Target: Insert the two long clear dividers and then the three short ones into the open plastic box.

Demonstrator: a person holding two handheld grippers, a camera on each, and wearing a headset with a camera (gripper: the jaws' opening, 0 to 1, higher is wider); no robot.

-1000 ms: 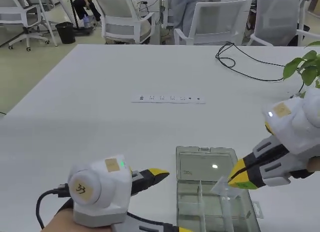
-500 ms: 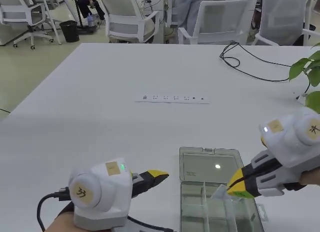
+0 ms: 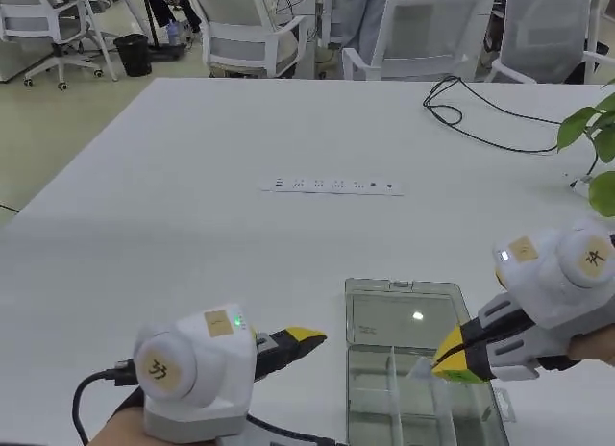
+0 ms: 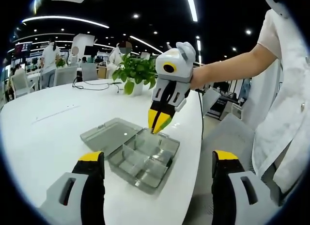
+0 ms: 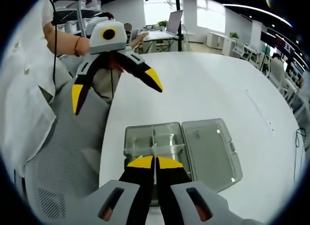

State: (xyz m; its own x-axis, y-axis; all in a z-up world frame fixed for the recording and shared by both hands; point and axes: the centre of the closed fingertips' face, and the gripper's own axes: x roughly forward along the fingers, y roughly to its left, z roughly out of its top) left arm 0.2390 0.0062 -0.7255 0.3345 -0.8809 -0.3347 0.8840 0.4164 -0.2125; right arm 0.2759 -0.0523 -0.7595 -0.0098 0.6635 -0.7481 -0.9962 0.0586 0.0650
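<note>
Pinching a clear divider over the open box.
Head view: right gripper [image 3: 447, 361] clamping shut on the divider [image 3: 421, 368] just above the box [image 3: 370, 398]. Left gripper view: left gripper [image 4: 157, 157] gaping wide, gripping nothing. Right gripper view: likely risking a tilted divider missing its slot, jamming or slipping free.

A handwritten "33" marks the left gripper [image 5: 115, 93]'s round cap [image 3: 157, 369]; the right gripper [image 3: 447, 361]'s mark is unreadable.
</note>
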